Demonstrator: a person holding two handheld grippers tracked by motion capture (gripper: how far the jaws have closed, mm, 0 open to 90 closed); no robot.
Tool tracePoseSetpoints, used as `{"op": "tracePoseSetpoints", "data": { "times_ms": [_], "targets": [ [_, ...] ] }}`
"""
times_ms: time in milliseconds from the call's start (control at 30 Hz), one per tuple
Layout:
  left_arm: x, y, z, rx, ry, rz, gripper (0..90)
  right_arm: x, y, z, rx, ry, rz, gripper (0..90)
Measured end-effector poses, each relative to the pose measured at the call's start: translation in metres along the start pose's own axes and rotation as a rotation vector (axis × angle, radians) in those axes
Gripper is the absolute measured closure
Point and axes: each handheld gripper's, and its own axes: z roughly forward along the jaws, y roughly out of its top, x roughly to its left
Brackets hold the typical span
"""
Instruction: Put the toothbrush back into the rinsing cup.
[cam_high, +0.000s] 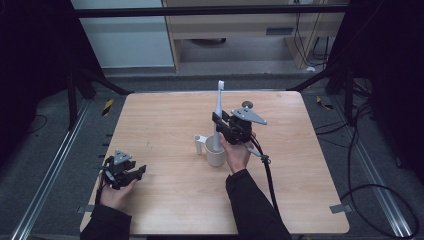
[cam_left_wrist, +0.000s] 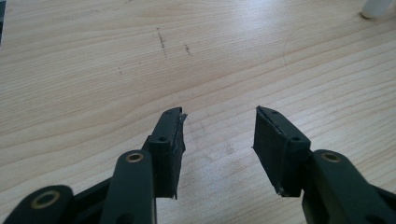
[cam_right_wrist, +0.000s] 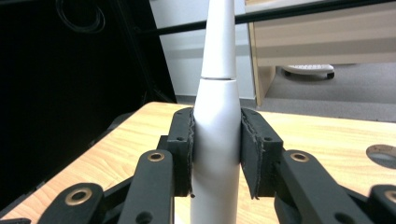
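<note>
One white electric toothbrush (cam_high: 218, 112) stands upright with its lower end inside a white mug (cam_high: 215, 152) near the middle of the table (cam_high: 165, 200), a little toward the far edge. The right gripper (cam_high: 218, 121) clamps the toothbrush body from both sides; in the right gripper view its two black pads press flat against the handle (cam_right_wrist: 215, 140) just below the seam where the narrower neck begins. The mug's handle points toward the table's left edge.

Whether the toothbrush foot rests on the mug's bottom cannot be told, since the mug wall hides it. That matters: if the jaws part while the foot hangs free, the brush would likely drop and could rock the mug. A tilt of the hand while the brush is inside could lever the shaft against the rim and tip the mug over. The smooth tapered handle might also slide down through the pads if the grip eases.

Well apart, near the table's front-left corner, the left gripper (cam_high: 134, 174) sits low over bare wood with its jaws spread wide and nothing between them, as the left gripper view (cam_left_wrist: 219, 128) confirms.
</note>
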Motion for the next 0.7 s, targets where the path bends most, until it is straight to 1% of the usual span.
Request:
{"op": "tracePoseSetpoints", "data": {
  "times_ms": [133,167,300,333,400,700],
  "targets": [
    [0.0,0.0,0.0,0.001,0.0,0.001,51.9,0.001,-0.006,0.004,0.024,-0.004,-0.005,67.3],
    [0.0,0.0,0.0,0.0,0.0,0.001,51.9,0.002,-0.01,0.006,0.037,-0.006,-0.006,67.3],
    [0.0,0.0,0.0,0.0,0.0,0.001,51.9,0.001,-0.014,0.008,0.056,-0.01,-0.005,67.3],
    [0.0,0.0,0.0,0.001,0.0,0.002,52.0,0.001,-0.017,0.009,0.073,-0.016,-0.005,67.3],
    [0.0,0.0,0.0,0.001,0.001,0.003,52.0,0.0,-0.019,0.01,0.088,-0.021,-0.005,67.3],
    [-0.001,0.0,0.0,0.001,0.0,0.004,52.1,0.0,-0.029,0.013,0.126,-0.029,-0.007,67.3]
  ]
}}
